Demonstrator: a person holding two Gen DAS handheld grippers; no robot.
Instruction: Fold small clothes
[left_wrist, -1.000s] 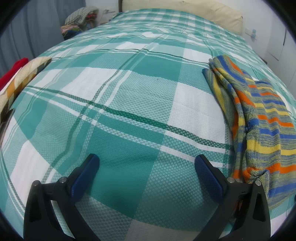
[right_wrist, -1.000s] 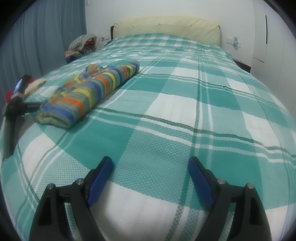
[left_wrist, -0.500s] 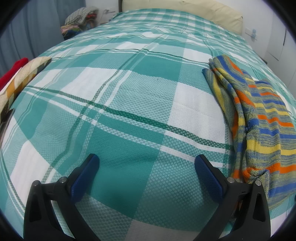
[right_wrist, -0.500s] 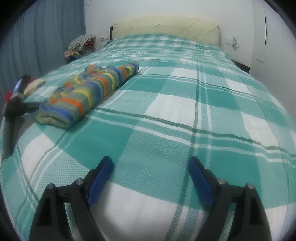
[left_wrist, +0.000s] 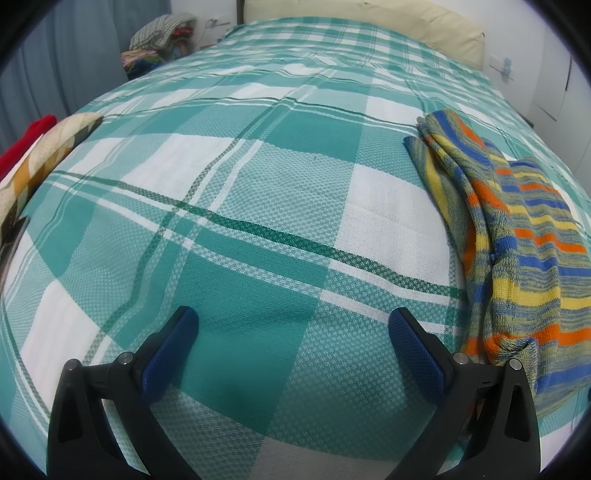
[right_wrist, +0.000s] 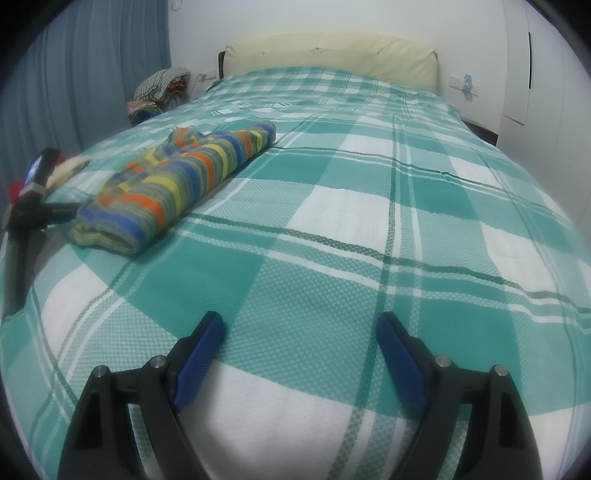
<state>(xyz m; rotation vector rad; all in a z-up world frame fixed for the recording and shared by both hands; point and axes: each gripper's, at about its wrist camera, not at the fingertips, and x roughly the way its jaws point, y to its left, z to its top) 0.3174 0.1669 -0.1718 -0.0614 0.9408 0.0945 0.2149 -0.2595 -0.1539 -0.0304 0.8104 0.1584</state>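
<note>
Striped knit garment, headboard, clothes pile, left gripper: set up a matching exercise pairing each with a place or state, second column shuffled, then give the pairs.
Column one:
1. striped knit garment
2. headboard
3. clothes pile
4. left gripper

Column two:
A. cream, at the far end of the bed
B. open, with nothing between its fingers
C. beside the bed, in front of the blue curtain
D. folded, lying on the green plaid bedspread

Pairs: 1-D, 2-A, 3-C, 4-B
</note>
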